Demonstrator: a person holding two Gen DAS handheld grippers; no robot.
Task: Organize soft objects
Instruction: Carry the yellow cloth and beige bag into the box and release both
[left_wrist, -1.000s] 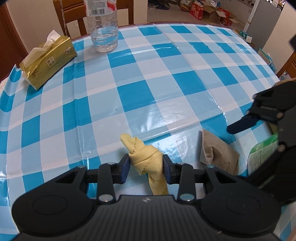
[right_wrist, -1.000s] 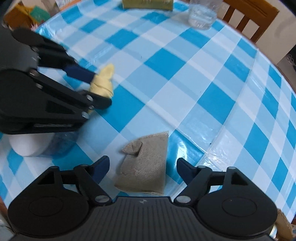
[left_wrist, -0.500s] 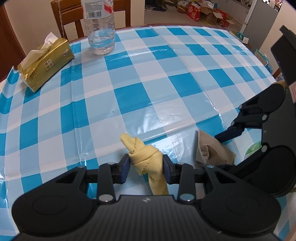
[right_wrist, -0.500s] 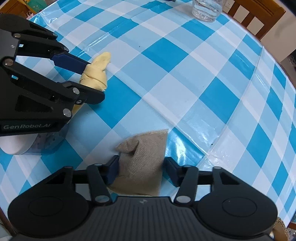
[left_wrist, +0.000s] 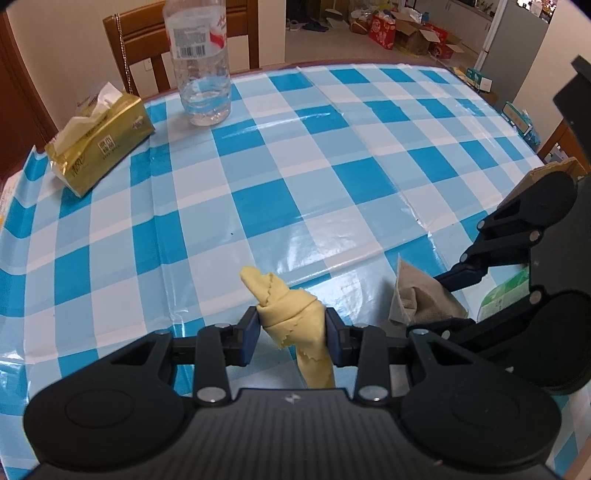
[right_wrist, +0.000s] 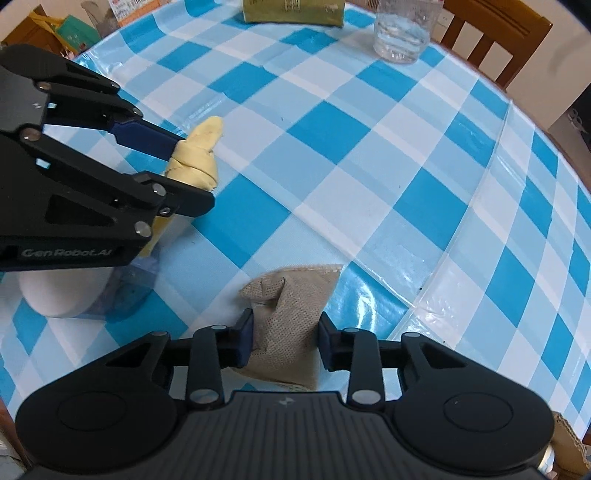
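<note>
My left gripper (left_wrist: 291, 330) is shut on a rolled yellow cloth (left_wrist: 286, 314) and holds it over the near part of the blue checked tablecloth (left_wrist: 295, 177). The yellow cloth also shows in the right wrist view (right_wrist: 197, 155), pinched in the left gripper (right_wrist: 177, 173). My right gripper (right_wrist: 284, 341) is shut on a folded beige cloth (right_wrist: 291, 310), which still touches the table. In the left wrist view the beige cloth (left_wrist: 417, 295) lies to the right, between the right gripper's fingers (left_wrist: 458, 275).
A gold tissue pack (left_wrist: 99, 142) and a clear water bottle (left_wrist: 201, 62) stand at the far left of the table, in front of a wooden chair (left_wrist: 136, 44). A white roll in clear wrap (right_wrist: 66, 291) lies under the left gripper. A green packet (left_wrist: 502, 295) sits at the right edge.
My right gripper has gone from open around the beige cloth to shut on it. The left gripper keeps its hold on the yellow cloth and has risen a little.
</note>
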